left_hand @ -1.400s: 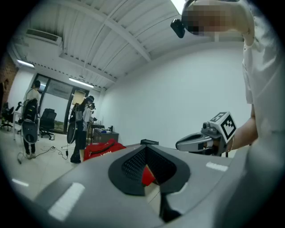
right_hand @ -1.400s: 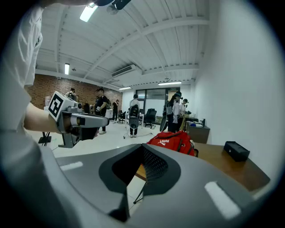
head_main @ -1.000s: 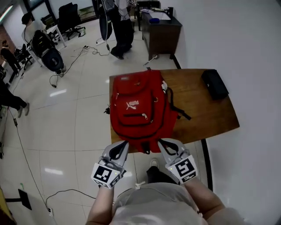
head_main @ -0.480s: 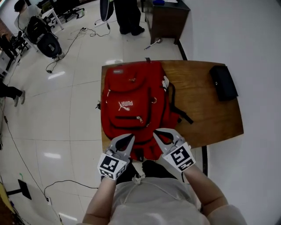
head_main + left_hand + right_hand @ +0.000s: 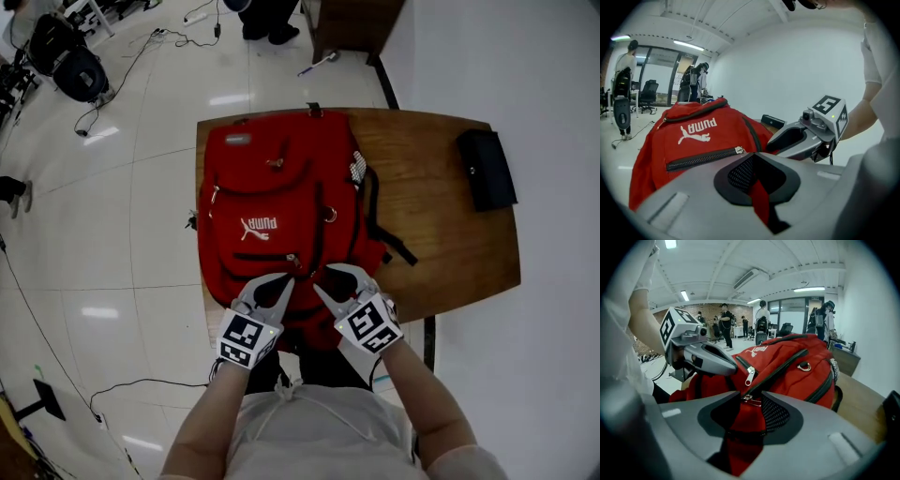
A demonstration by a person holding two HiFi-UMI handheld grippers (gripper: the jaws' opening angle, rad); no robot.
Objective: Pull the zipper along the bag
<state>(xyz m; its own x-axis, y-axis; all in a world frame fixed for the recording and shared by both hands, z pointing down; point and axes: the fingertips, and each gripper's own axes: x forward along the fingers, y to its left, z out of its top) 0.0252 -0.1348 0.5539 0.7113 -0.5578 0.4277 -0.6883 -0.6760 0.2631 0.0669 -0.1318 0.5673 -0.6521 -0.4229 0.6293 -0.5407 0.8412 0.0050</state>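
Red backpack [image 5: 281, 206] lies face-up on wooden table [image 5: 441, 234].

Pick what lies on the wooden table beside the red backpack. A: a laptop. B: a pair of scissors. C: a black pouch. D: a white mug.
C: in the head view a black pouch lies toward the right end of the table, apart from the red backpack.

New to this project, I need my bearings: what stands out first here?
A bright red fabric backpack with a white logo covers the left half of the brown wooden table. At its near end, the grey left tongs are shut, while the grey right tongs have just been opening, a small metal zipper pull between their tips. A black rectangular pouch lies at the table's far right.
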